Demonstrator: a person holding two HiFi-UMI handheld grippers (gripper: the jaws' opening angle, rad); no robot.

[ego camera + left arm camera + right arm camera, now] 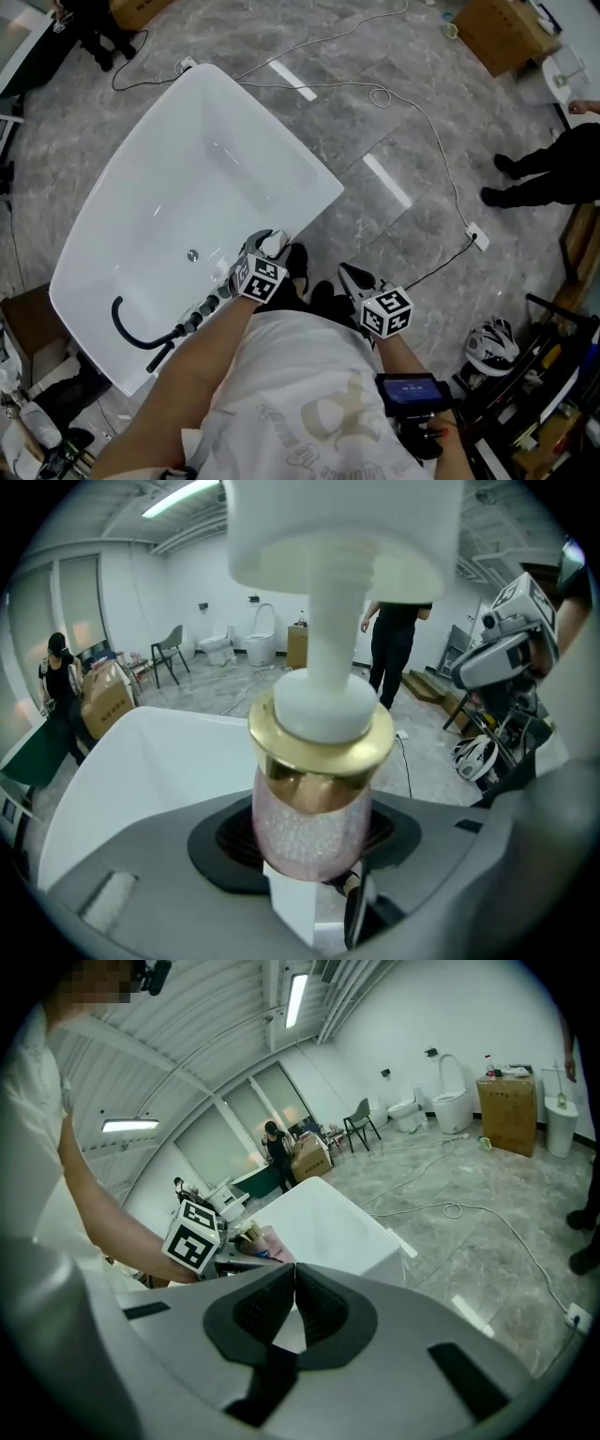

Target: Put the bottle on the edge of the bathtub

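The bottle (314, 825) has a pink glittery body, a gold collar and a white pump head. It stands upright between the jaws of my left gripper (311, 850), which is shut on its body. In the head view the left gripper (262, 255) holds the bottle (274, 243) at the near right corner of the white bathtub (309, 202), over its rim. My right gripper (356, 279) hangs to the right, off the tub and above the floor. In the right gripper view its jaws (294, 1299) are pressed together with nothing between them, and the tub (328, 1227) lies beyond.
A black shower hose and fittings (141, 336) sit on the tub's near rim. A white cable with a power strip (479, 236) runs over the grey floor. A person's legs (544, 173) stand at the right. A helmet (492, 345) and cardboard boxes (504, 30) lie around.
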